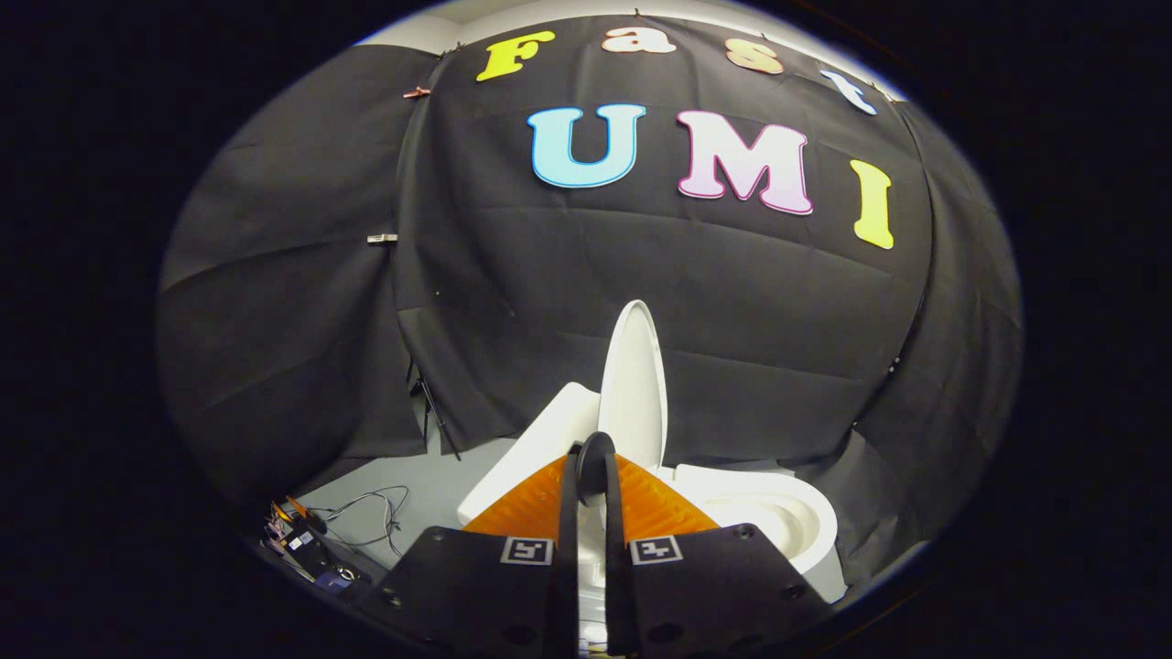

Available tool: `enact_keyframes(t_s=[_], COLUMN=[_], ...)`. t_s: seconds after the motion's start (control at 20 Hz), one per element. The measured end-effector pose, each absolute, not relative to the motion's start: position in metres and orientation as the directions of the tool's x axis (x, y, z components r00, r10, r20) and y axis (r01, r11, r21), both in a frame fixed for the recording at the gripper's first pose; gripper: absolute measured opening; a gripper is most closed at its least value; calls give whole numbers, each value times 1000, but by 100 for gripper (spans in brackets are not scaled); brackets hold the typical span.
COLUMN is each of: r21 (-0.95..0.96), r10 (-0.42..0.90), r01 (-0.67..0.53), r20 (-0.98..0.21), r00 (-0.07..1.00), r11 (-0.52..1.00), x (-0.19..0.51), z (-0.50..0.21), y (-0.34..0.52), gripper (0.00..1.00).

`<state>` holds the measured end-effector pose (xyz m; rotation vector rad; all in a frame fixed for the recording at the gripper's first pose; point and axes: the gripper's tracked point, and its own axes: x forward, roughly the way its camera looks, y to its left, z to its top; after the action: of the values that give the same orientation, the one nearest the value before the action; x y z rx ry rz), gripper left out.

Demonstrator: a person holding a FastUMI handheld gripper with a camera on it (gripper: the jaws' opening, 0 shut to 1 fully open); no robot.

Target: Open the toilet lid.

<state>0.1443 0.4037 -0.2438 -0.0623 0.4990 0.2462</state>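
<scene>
The white toilet lid (634,384) stands raised, nearly upright, leaning back towards the white tank (549,430). To its right the seat and open bowl (778,517) lie uncovered. My gripper (595,462) is just in front of the lid's lower edge. Its two fingertips meet at the top, and only a narrow slit runs between the fingers lower down, with white toilet showing through it. I see nothing pinched between the tips. The lid's hinge end is hidden behind the fingers.
Grey floor (439,485) spreads to the left of the toilet, with loose cables (371,513) and small gear (307,549) on it. A thin stand leg (430,412) rises by the black cloth wall, which closes in behind and to the right of the toilet.
</scene>
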Motion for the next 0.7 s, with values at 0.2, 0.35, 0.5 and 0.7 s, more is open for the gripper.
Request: enact_keyframes(t_s=[0.2,0.35,0.5,0.7], r21=[-4,3,16,25], r10=[225,239,267,265], r01=[-261,-274,-300,-294], r20=[-494,-497,-507,-512], r00=[840,834,820,817], r11=[965,962,954,955], x=[144,145,142,141], z=[-247,-247,-253,-251], y=[412,419,428,429], gripper=[16,16,17,25])
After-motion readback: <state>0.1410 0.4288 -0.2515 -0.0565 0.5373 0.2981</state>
